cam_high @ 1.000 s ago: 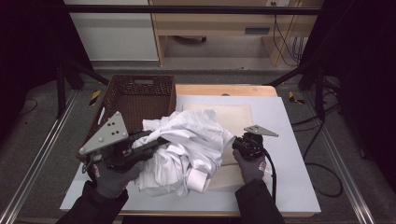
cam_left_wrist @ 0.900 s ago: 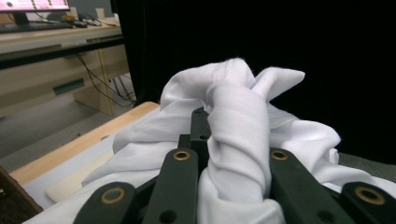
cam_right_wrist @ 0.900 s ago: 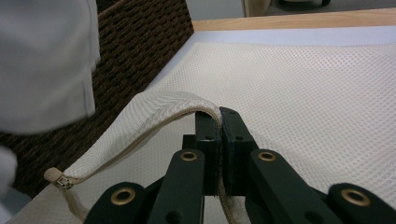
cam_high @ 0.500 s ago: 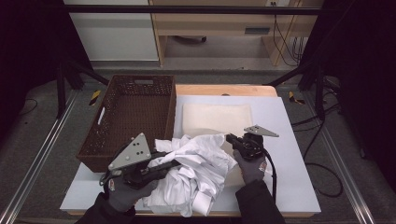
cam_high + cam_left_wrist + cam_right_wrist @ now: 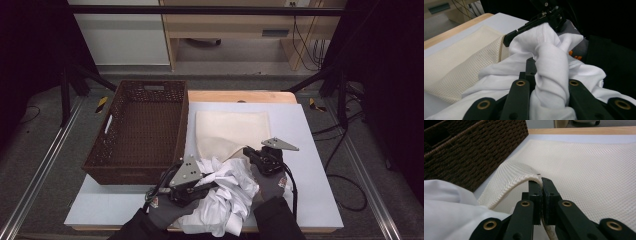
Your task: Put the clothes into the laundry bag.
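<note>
A crumpled white garment (image 5: 231,196) lies bunched at the table's front, between my two grippers. My left gripper (image 5: 212,184) is shut on a twisted fold of it; in the left gripper view the cloth (image 5: 551,65) fills the gap between the black jaws (image 5: 546,75). A cream mesh bag (image 5: 230,130) lies flat on the table behind the garment. My right gripper (image 5: 248,151) is shut on the bag's near edge and lifts it slightly; the right gripper view shows the mesh rim (image 5: 519,173) pinched at the jaw tips (image 5: 541,185).
A dark brown woven basket (image 5: 145,86) stands to the left, partly on the white table (image 5: 310,165); its wall (image 5: 474,150) is close to the bag's lifted edge. A wooden board edge (image 5: 240,96) runs along the back.
My left gripper has come down and rightwards from beside the basket, dragging the white garment off the mesh bag toward the front edge. The right gripper has kept still on the bag's edge.
</note>
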Motion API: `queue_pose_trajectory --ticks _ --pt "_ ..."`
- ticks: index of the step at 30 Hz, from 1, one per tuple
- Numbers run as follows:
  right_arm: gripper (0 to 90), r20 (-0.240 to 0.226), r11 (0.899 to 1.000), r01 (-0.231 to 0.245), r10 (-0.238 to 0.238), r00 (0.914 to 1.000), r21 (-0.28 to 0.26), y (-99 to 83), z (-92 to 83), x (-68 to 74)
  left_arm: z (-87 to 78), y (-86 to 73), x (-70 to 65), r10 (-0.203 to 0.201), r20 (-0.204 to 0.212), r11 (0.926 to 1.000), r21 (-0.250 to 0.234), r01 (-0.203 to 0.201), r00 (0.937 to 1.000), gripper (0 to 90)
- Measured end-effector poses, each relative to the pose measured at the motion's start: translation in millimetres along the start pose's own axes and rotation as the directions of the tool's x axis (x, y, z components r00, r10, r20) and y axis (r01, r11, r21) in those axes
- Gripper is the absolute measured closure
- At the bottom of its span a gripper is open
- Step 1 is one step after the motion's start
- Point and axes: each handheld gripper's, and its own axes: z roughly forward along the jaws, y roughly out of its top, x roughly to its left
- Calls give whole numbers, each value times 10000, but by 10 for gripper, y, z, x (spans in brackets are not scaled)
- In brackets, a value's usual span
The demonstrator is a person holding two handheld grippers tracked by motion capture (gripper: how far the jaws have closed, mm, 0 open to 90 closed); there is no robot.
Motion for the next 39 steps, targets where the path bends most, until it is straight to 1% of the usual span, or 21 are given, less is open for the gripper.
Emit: queue_pose_trajectory --ticks 2,5,8,10,13,15,17,20,22,24,26,28,29,30,31,32,33,34,36,37,39 --pt "874 39 10000 20 -20 10000 26 -22 -7 -12 76 -5 1 -88 -98 9999 62 89 9999 793" --pt "874 62 10000 3 -3 10000 31 -42 -20 -22 183 -24 5 -102 -192 9996 273 107 9998 790" --pt "874 46 10000 3 -3 10000 38 -55 -47 -27 312 -71 3 -101 -170 9979 645 112 9998 786" --pt "875 27 10000 61 -61 10000 0 -61 -63 -23 434 -124 -19 23 -297 9952 977 6 9996 783" --pt "875 27 9999 133 -133 9999 -7 -79 -85 -15 584 -188 -34 122 -440 9912 1323 -63 9990 775" --pt "875 25 9999 164 -164 9999 -29 -99 -99 -14 698 -246 -24 15 -500 9896 1435 57 9988 766" --pt "875 9 9999 161 -161 9999 -30 -119 -109 -17 778 -295 -14 -27 -563 9864 1637 118 9984 761" --pt "875 3 9998 203 -203 9998 15 -138 -120 -20 913 -397 8 18 -682 9791 2028 121 9977 749" --pt "874 -1 9997 229 -229 9997 23 -143 -131 -16 966 -443 32 18 -726 9761 2168 140 9974 739" --pt "874 -19 9996 264 -264 9996 36 -147 -137 -1 996 -466 59 -61 -738 9748 2217 224 9973 727" --pt "874 -41 9996 270 -269 9996 57 -154 -141 19 1022 -484 96 -149 -652 9729 2292 295 9978 703" --pt "874 -41 9995 292 -292 9996 85 -164 -145 34 1010 -491 110 -253 -579 9743 2220 375 9980 676" --pt "874 -28 9994 335 -335 9994 82 -172 -146 43 994 -486 107 -250 -546 9751 2187 364 9982 643" --pt "874 0 9993 351 -351 9994 116 -176 -151 46 959 -472 98 -319 -496 9782 2037 414 9983 611" --pt "874 -4 9994 328 -328 9995 82 -181 -155 45 914 -443 95 -479 -395 9789 1967 548 9981 545" --pt "874 13 9994 329 -329 9995 89 -184 -160 39 864 -406 88 -637 -279 9816 1787 677 9976 484" --pt "874 20 9994 324 -324 9995 81 -186 -165 36 813 -363 77 -651 -220 9850 1588 678 9976 447" --pt "874 2 9995 297 -297 9996 62 -186 -170 36 771 -318 67 -583 -241 9873 1465 612 9980 434" --pt "875 -24 9997 245 -244 9997 23 -184 -175 40 746 -242 44 -429 -332 9896 1358 470 9985 432" --pt "875 -9 9997 254 -254 9997 14 -183 -175 45 756 -221 37 -396 -336 9889 1419 440 9986 443" --pt "875 -20 9997 236 -236 9997 7 -181 -176 55 825 -203 18 -342 -348 9859 1629 394 9988 556"
